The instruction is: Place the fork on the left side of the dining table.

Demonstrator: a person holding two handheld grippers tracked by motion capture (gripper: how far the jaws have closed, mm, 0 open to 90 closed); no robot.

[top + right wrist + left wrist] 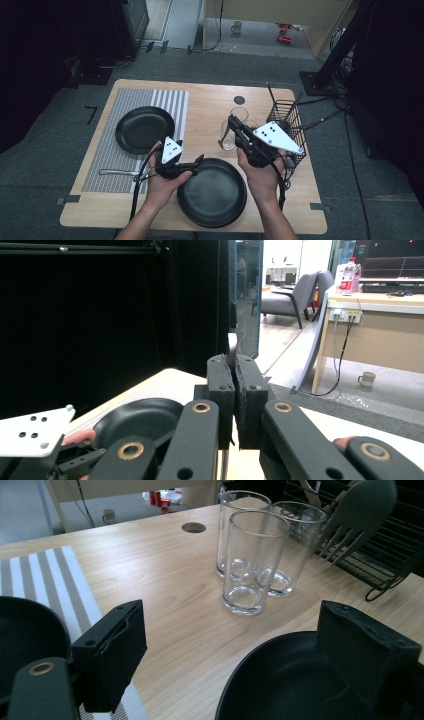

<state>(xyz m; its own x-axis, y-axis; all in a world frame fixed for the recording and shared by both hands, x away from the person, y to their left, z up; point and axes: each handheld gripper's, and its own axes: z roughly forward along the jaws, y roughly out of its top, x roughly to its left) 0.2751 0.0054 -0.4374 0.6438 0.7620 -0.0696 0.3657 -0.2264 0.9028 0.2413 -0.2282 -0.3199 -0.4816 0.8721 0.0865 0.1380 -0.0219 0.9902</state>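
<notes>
Basically, our right gripper (235, 390) was clamped shut on a thin metal utensil (233, 351), raised near the black wire cutlery basket (289, 125); our left gripper (225, 650) hung wide open, empty, over the near round black plate (212, 192). Table setting looked partway done; utensil unplaced.

The table (200, 107) is light wood, with a striped placemat (120, 165) on its 9 o'clock side. A black plate (144, 129) rests on the mat; a piece of cutlery (116, 172) lies at the mat's 6 o'clock end. A second black plate (212, 195) sits toward 6 o'clock. Clear glasses (239, 114) stand grouped near centre, with a black wire rack (289, 120) at 3 o'clock. The left gripper (197, 161) reaches over the near plate's rim. The right gripper (231, 121) is at the glasses; its jaw state cannot be read here.
</notes>
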